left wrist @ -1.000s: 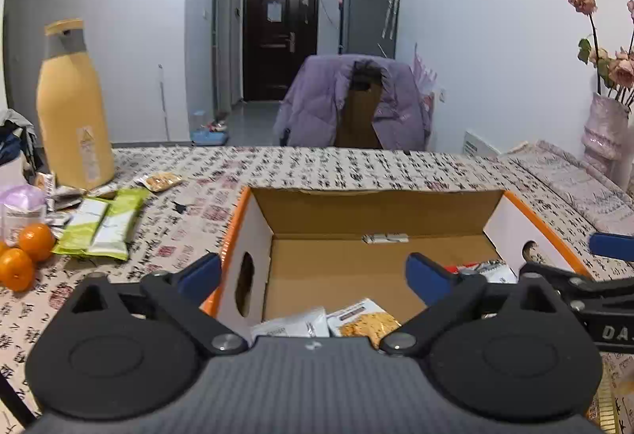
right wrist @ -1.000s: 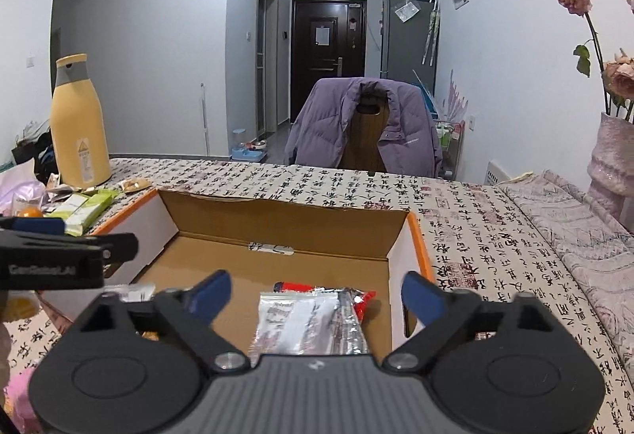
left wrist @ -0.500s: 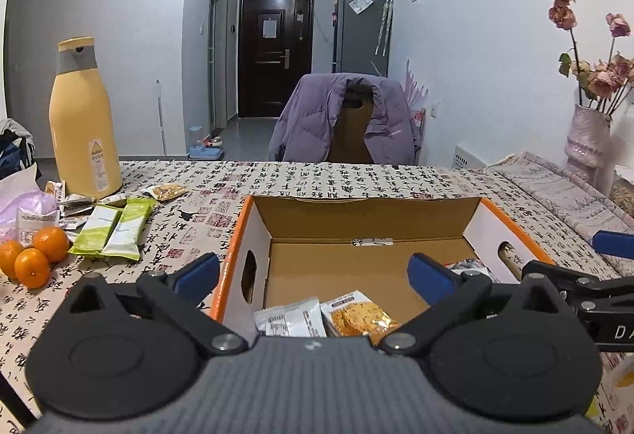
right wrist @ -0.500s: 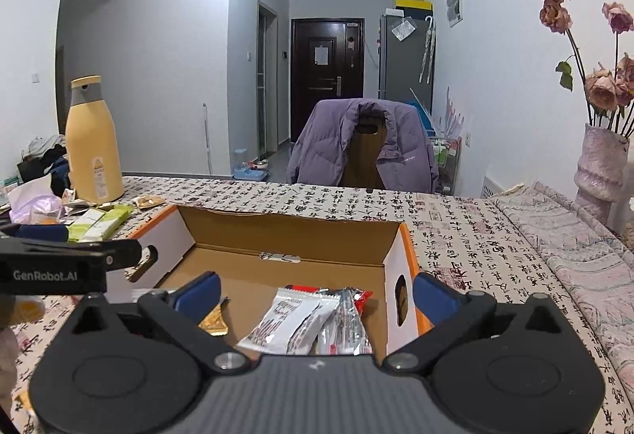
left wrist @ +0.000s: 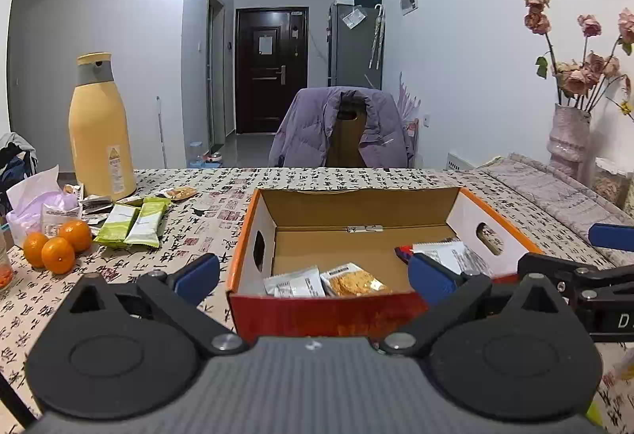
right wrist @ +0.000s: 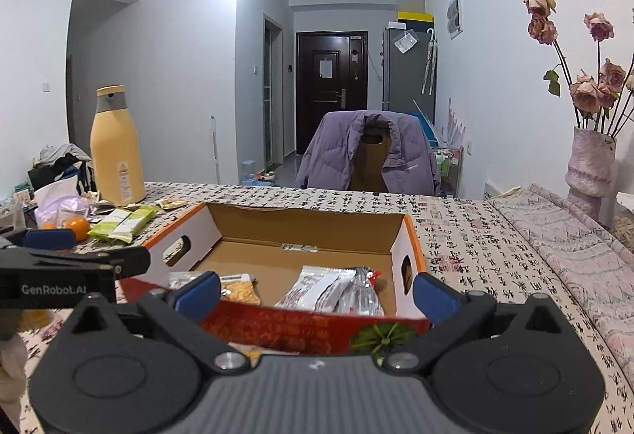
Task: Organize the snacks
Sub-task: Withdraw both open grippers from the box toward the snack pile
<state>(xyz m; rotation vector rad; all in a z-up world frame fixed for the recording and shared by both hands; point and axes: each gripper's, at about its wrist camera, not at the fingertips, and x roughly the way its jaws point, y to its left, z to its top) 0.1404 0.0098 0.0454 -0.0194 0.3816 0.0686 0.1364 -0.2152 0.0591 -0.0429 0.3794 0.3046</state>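
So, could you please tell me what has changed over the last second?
Both tongs, left and right, have pulled back from the cardboard box, whose red front wall now shows. Both stayed open and empty. The snack packets in the box and the green packets on the table have not moved.

Snack packets (left wrist: 325, 280) lie in the box (left wrist: 356, 204); oranges (left wrist: 57, 247) sit left.

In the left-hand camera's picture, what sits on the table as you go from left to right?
Oranges → yellow bottle → green snack packets → cardboard box with snacks inside → pink vase of dried roses.
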